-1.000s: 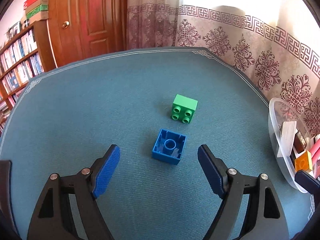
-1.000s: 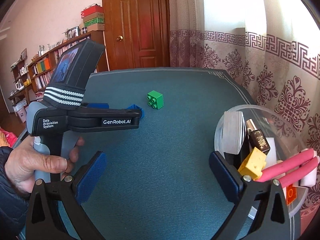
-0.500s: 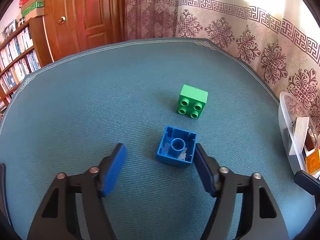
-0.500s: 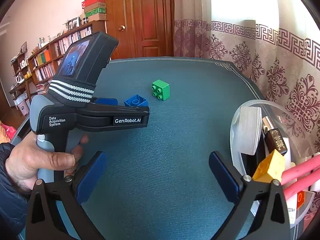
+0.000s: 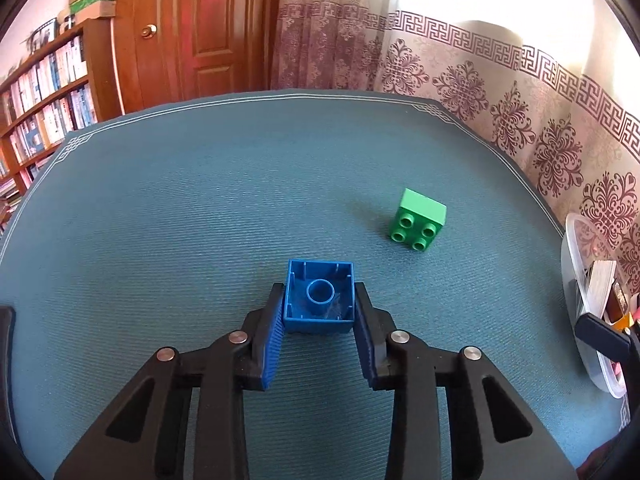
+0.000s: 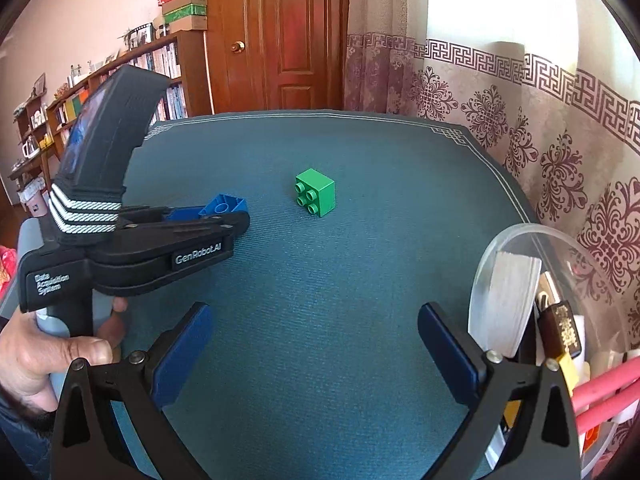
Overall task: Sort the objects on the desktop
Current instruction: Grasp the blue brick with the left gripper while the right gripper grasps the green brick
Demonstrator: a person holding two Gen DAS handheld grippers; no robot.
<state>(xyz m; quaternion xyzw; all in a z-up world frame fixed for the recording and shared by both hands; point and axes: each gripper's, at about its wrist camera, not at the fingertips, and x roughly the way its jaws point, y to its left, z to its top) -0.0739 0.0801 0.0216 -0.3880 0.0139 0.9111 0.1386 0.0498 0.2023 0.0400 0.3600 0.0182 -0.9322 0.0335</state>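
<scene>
The step in hand looks like picking up the blue block [image 5: 319, 303]. It lies on the blue-green desk [image 5: 168, 216], hollow side up. The left gripper [image 5: 319, 320] has its jaws closing on it, and the ribbed pads [image 5: 273, 336] sit right against its two sides. The block is not lifted yet.

I think the next move is to squeeze firmly, lift straight up, and carry the block over to the clear bowl [image 6: 516, 236] at the right edge of the desk, where other small things already sit. The block is smooth, so a loose grip could let it slip.

A green block [image 6: 316, 192] lies on its side a little farther off, well apart from the blue one.

A hand [image 6: 44, 356] holds the left gripper by its handle, pointed slanting down at the desk. The right gripper [image 6: 316, 352] hangs above bare desk near the bowl, jaws wide and holding nothing.
</scene>
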